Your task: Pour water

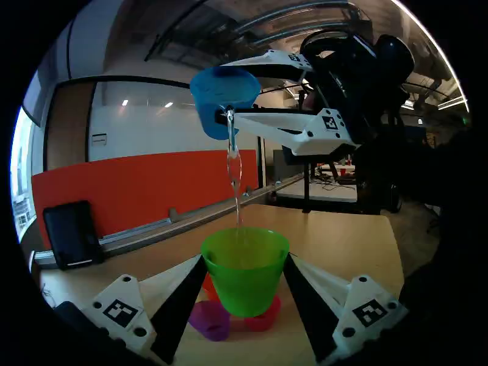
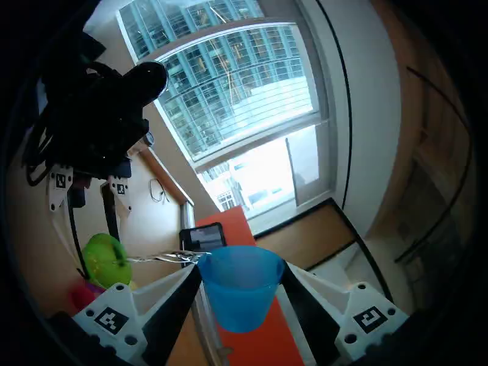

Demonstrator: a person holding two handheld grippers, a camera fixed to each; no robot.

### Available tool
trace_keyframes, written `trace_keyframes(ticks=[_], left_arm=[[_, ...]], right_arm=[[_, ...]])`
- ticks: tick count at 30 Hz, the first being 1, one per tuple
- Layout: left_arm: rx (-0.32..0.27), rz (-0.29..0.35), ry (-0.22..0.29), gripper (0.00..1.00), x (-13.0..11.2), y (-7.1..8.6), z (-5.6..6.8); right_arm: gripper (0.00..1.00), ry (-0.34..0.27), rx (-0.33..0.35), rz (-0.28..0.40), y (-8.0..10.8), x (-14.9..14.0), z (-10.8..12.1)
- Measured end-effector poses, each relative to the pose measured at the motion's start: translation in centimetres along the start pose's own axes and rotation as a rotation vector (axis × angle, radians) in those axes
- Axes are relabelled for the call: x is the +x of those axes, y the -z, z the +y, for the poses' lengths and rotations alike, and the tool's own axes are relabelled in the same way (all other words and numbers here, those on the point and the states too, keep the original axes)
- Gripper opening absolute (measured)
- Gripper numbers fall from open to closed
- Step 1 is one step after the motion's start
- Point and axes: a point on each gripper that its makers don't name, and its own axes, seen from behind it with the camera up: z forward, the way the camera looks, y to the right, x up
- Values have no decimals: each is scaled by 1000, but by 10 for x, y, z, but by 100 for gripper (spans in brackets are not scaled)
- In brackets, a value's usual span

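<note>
1. Green cup (image 1: 245, 277) sits closest in the left gripper view, upright and clamped between the two fingers of the left gripper (image 1: 244, 263), which press on its sides.
2. Water (image 1: 233, 165) falls in a thin, wavy stream into its open mouth (landing well inside the rim).
3. Above it, the blue cup (image 1: 222, 100) is tipped with its lip down and held by the right gripper (image 1: 227, 90). In the right gripper view, both of that gripper's fingers squeeze the blue cup's sides.
4. Low behind the green cup, a purple cup (image 1: 210, 318) and a pink cup (image 1: 265, 317) rest close together on the wooden table (image 1: 348, 238).
5. Farther left, a black device (image 1: 72, 235) leans below an orange wall panel (image 1: 140, 183).
6. A large window (image 2: 244, 97) fills the background in the right gripper view.
</note>
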Motion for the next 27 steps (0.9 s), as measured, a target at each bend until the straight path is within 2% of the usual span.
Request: trace_keyframes(ticks=[27], left_arm=[[-4, 10, 0, 86, 6, 3, 2]], right_arm=[[93, 92, -19, 12, -5, 10, 5]])
